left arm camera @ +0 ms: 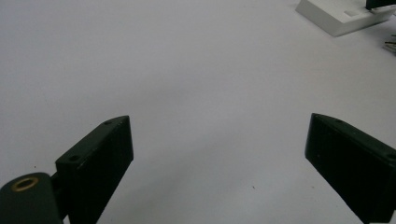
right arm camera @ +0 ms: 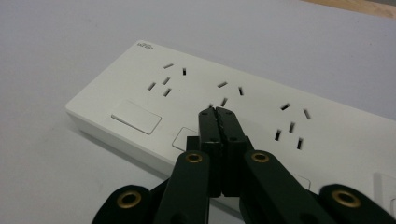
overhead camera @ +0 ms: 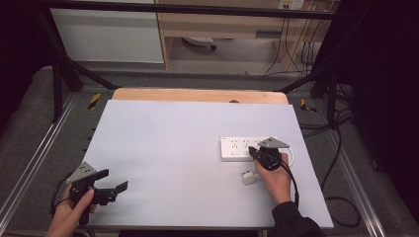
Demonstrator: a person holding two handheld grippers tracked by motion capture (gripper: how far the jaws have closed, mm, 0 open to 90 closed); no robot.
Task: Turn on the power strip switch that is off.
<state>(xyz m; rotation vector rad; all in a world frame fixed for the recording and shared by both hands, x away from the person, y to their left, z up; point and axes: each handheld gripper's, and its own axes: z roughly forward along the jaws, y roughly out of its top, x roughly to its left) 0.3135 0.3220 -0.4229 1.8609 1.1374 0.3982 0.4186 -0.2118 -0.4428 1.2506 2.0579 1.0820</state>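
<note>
My right claw (right arm camera: 217, 111) is clenched with nothing between its jaws, tips resting on the power strip (right arm camera: 261, 100) near its middle socket and the switch (right arm camera: 187, 138) below it; I judge I keep it shut so the narrow tip can press that switch. The strip lies at the right of the table (overhead camera: 163, 148), a small white plug (overhead camera: 248, 177) just beside it. My left claw (overhead camera: 109, 185) hangs released over the near left corner, well apart, out of the way.
</note>
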